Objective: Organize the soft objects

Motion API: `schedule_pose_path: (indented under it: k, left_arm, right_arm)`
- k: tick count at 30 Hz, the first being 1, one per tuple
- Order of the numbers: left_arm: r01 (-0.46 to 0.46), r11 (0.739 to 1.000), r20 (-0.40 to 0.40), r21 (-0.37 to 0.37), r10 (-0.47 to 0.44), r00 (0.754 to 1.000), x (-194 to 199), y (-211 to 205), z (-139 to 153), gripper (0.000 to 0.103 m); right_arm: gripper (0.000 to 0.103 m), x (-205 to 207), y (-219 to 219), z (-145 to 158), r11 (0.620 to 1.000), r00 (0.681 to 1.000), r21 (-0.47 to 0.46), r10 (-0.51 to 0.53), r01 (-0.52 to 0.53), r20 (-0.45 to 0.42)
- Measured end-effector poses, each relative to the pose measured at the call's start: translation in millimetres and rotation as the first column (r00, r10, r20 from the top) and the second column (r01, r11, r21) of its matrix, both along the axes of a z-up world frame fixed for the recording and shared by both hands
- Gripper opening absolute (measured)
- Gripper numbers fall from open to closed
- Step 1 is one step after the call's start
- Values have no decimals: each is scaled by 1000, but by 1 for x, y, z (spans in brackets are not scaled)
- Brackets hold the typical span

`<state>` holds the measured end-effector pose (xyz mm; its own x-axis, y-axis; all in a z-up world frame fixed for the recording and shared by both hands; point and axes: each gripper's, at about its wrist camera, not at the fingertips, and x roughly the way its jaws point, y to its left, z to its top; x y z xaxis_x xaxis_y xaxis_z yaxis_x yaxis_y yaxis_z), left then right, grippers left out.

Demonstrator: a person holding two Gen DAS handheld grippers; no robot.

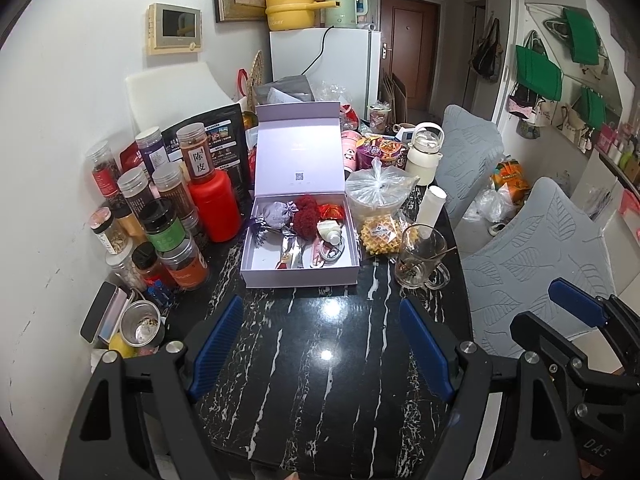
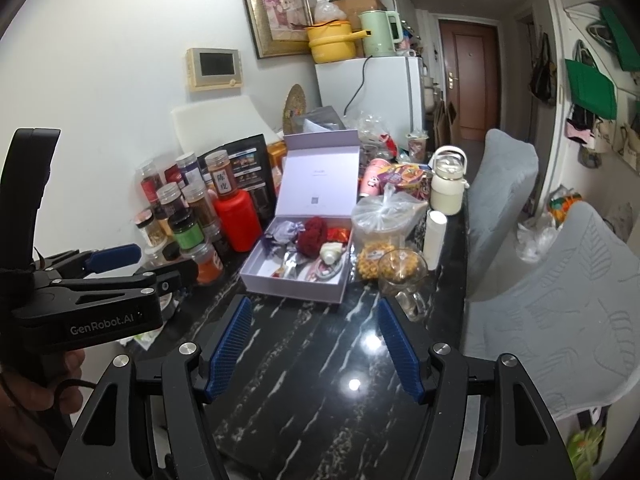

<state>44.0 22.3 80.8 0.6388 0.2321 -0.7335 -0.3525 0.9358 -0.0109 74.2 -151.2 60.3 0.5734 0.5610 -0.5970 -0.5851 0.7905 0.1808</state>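
Both your grippers hover wide and empty over the bare near end of the black marble table point(image 1: 320, 344).

The table's free room is the glossy strip in front of you; its right edge runs beside two grey-covered chairs point(image 1: 532, 264), its left side is crowded with spice jars point(image 1: 172, 216) against the wall. Ahead sits the open lilac gift box point(image 1: 300, 276), lid upright, its front wall facing you. Inside lie the soft things: a dark red fluffy ball point(image 1: 306, 216), a lilac fabric pouch point(image 1: 278, 214), and what may be foil sachets. Your left gripper point(image 1: 322, 344) and right gripper point(image 2: 314, 346) stand apart, nothing between the blue pads. A glass mug point(image 1: 420, 256) stands just right of the box.
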Motion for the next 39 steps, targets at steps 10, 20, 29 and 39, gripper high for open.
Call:
schedule_pose_path:
  k: [10, 20, 29, 39]
  left_arm:
    - [7, 1000, 16, -8, -7, 1000, -4, -5, 5, 81]
    - [10, 1000, 17, -6, -10, 1000, -6, -9, 6, 81]
    - [30, 1000, 23, -8, -29, 999, -13, -9, 7, 81]
    - [45, 999, 25, 10, -45, 999, -17, -12, 5, 81]
  right_arm:
    - [67, -4, -5, 4, 1000, 1000, 0, 7, -7, 10]
    - [67, -7, -8, 6, 1000, 1000, 0, 9, -9, 21]
    - [70, -12, -11, 9, 1000, 1000, 2, 0, 0, 27]
    - [71, -17, -14, 9, 1000, 1000, -4, -10, 10, 28]
